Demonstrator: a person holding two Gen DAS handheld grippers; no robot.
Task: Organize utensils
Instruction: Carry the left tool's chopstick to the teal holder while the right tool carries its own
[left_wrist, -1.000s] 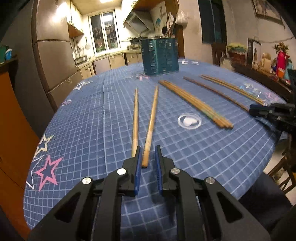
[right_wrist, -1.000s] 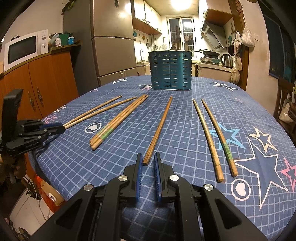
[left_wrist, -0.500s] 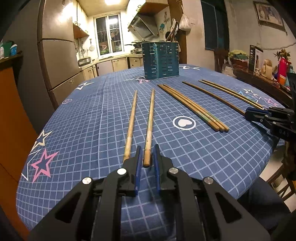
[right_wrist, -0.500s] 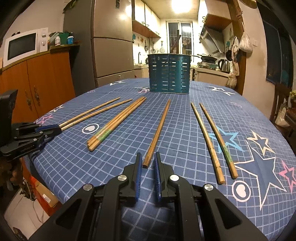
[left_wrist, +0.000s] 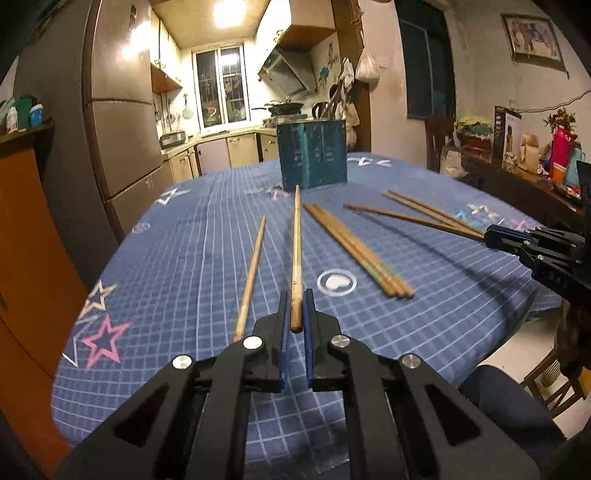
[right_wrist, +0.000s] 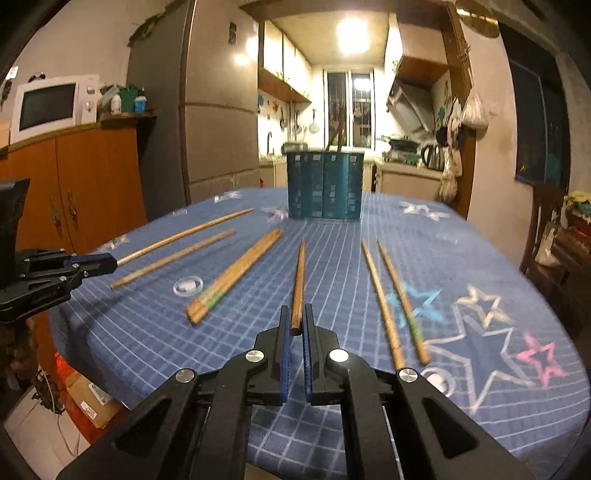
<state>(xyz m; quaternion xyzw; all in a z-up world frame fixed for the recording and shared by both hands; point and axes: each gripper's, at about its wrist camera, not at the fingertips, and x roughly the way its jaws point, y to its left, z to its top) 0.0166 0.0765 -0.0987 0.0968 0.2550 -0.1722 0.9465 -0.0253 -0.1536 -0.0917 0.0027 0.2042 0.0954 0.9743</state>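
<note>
Several wooden chopsticks lie on a blue checked tablecloth (left_wrist: 184, 258). My left gripper (left_wrist: 295, 301) is shut on the thick end of one chopstick (left_wrist: 296, 251), which points at the teal slotted utensil holder (left_wrist: 313, 155). A second chopstick (left_wrist: 253, 273) lies just left of it. My right gripper (right_wrist: 294, 314) is shut on the end of another chopstick (right_wrist: 299, 280), which also points at the holder (right_wrist: 325, 184). A bundle of chopsticks (right_wrist: 236, 273) lies to its left, a pair (right_wrist: 395, 295) to its right.
The table edge is close below both grippers. A fridge (right_wrist: 218, 122) and an orange cabinet (right_wrist: 81, 184) with a microwave (right_wrist: 51, 105) stand to the left. A cluttered sideboard (left_wrist: 524, 173) and a chair (right_wrist: 546, 229) stand to the right. Each gripper shows in the other's view.
Both grippers moved forward onto the chopstick ends and closed on them. The left gripper's chopstick has lifted at the near end and swung to point at the holder.
</note>
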